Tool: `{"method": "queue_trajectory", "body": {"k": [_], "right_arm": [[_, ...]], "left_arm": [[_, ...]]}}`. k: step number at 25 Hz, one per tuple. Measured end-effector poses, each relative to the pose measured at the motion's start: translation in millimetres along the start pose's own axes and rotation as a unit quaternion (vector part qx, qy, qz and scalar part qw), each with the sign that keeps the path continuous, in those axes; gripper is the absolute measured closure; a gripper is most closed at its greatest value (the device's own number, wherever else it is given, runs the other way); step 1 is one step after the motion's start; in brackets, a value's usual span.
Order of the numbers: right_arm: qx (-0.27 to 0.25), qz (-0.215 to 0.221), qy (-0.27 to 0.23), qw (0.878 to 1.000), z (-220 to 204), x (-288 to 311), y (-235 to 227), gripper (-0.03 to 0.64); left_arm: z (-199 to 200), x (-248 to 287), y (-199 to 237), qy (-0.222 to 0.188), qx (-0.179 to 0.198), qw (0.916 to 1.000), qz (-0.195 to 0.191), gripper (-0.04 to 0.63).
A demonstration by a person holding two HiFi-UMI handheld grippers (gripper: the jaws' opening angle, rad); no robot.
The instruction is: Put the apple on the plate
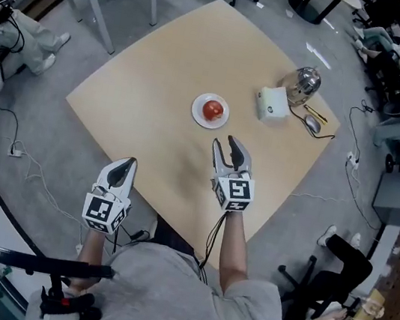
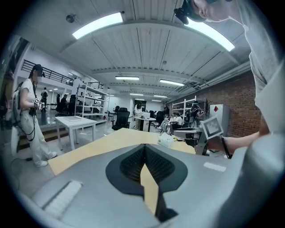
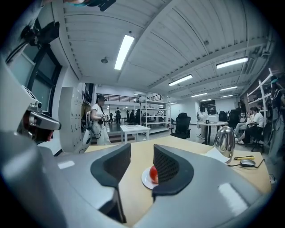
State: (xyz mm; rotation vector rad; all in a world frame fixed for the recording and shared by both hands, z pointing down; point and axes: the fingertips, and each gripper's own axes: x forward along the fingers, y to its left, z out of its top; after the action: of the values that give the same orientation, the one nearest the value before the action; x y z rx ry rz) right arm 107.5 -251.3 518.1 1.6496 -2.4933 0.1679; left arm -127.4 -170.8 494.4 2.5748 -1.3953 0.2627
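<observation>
The left gripper (image 1: pixel 124 167) hangs at the near left edge of the worktop (image 1: pixel 141 100). It has a smooth grey shell, and its dark ribbed pads are closed tip to tip with nothing between them. The worktop is a pale, matte wood-coloured slab with rounded corners.

Near its middle lies a small round white plate (image 1: pixel 198 109), and on it sits the apple (image 1: pixel 213 110), red, glossy and round.

Just near of the plate, the right gripper (image 1: pixel 226 146) is held above the worktop and points towards it. Its jaws stand partly apart and hold nothing. In the right gripper view the apple shows beyond the gap, half hidden behind the right pad (image 3: pixel 165 164).

Further right stand a boxy white object (image 1: pixel 273 103), a shiny rounded metal kettle (image 1: pixel 304 82) behind it, and a grey corded mouse (image 1: pixel 312 124) at the right edge.
</observation>
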Motion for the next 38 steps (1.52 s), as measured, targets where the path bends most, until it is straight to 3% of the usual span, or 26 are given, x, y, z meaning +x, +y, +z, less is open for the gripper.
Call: {"method": "queue_trajectory", "body": {"k": [9,38], "right_arm": [[0.005,-0.015,-0.017,1.0,6.8,-29.6,8.8,0.509],[0.048,-0.024,-0.047,0.997,25.1,-161.0,85.1,0.607]], "left_arm": [[-0.6,-8.3,0.2,-0.016,0.006,0.9999,-0.001,0.575],[25.6,-78.3,-41.0,-0.057,0.022,0.9981,-0.012,0.575]]}}
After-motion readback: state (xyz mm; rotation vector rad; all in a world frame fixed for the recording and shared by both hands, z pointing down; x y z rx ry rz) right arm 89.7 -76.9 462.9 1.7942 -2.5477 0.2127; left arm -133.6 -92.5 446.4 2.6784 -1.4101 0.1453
